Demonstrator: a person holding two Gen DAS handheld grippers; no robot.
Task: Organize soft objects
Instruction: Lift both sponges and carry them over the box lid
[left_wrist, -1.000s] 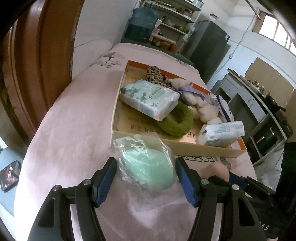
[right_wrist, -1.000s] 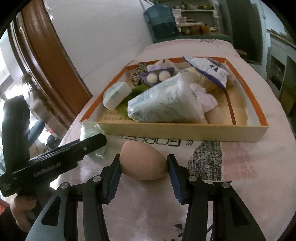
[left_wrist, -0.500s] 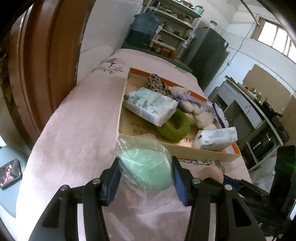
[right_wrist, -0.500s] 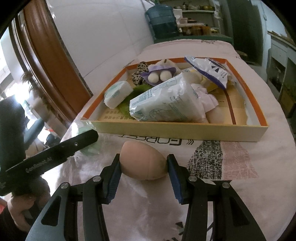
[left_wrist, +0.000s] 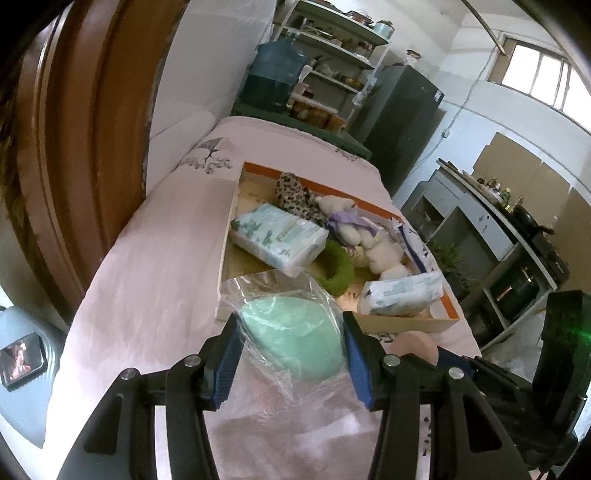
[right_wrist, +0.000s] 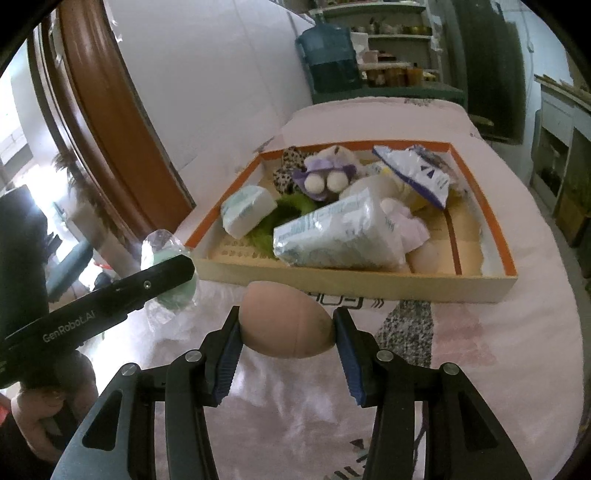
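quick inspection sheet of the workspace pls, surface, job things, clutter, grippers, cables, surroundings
surface: table under a pink cloth.
job's things: green sponge in clear bag; peach egg-shaped sponge; cardboard tray holding tissue packs, plush toys and a green ring.
clutter: nothing seen.
grippers: left gripper shut on the bagged sponge; right gripper shut on the peach sponge.
cables: nothing seen.
surroundings: wooden door frame, water jug, shelves, dark fridge.

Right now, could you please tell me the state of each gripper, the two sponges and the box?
left gripper: closed on the green sponge
green sponge: sealed in a clear bag, held in front of the box
right gripper: closed on the beige sponge
beige sponge: unwrapped, held in front of the box
box: open-topped, holding soft items
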